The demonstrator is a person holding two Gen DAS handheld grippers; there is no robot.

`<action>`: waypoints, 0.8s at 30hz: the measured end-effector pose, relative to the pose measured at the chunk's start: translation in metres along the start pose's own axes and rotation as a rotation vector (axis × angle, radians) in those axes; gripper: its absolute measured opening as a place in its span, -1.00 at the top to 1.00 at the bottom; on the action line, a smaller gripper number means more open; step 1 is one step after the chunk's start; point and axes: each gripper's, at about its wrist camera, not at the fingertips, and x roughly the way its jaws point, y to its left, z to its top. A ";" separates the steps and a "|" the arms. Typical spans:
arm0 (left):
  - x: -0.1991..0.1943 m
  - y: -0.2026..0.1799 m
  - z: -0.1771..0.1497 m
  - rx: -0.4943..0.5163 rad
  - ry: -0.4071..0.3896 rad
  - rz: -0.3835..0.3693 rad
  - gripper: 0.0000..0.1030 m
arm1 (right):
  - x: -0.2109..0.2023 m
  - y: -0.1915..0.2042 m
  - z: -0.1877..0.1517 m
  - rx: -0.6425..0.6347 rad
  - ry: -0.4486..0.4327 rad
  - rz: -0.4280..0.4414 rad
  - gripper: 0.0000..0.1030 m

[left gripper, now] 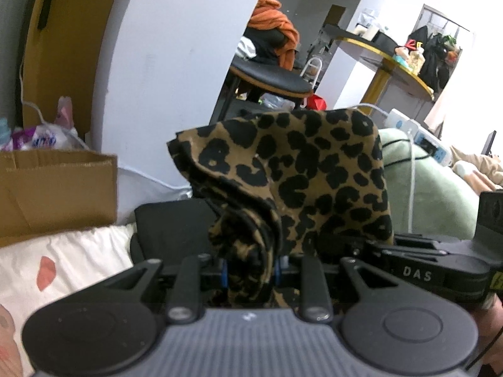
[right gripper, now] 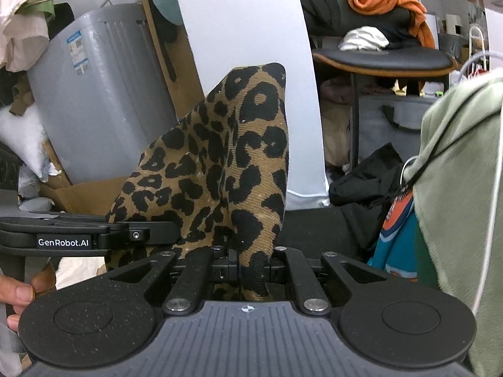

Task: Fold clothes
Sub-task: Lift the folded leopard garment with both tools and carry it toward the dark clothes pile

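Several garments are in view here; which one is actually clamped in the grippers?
The leopard-print cloth: both the left gripper and right gripper pinch it. The orange garment lies on a chair, and the green one hangs ungripped.

A cluttered home room: a washing machine (right gripper: pixel 103 94) at upper left, clothes heaped on a chair (right gripper: pixel 383 58) upper right, a cardboard box (left gripper: pixel 56 191) at left.

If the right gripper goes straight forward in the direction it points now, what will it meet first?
Probably the leopard-print cloth that the right gripper already clamps, since it rises directly ahead. Behind it stands a white panel; depth is unclear.
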 end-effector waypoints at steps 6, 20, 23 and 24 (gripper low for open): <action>0.037 0.023 -0.019 -0.013 0.016 0.002 0.49 | 0.041 -0.015 -0.024 -0.002 0.009 -0.002 0.87; 0.135 0.068 -0.034 -0.076 0.065 -0.055 0.49 | 0.132 -0.066 -0.053 -0.006 0.044 -0.054 0.87; 0.153 0.077 -0.031 -0.079 0.076 -0.052 0.49 | 0.151 -0.074 -0.051 0.002 0.050 -0.062 0.86; 0.157 0.079 -0.029 -0.080 0.079 -0.051 0.49 | 0.157 -0.076 -0.050 0.004 0.052 -0.065 0.86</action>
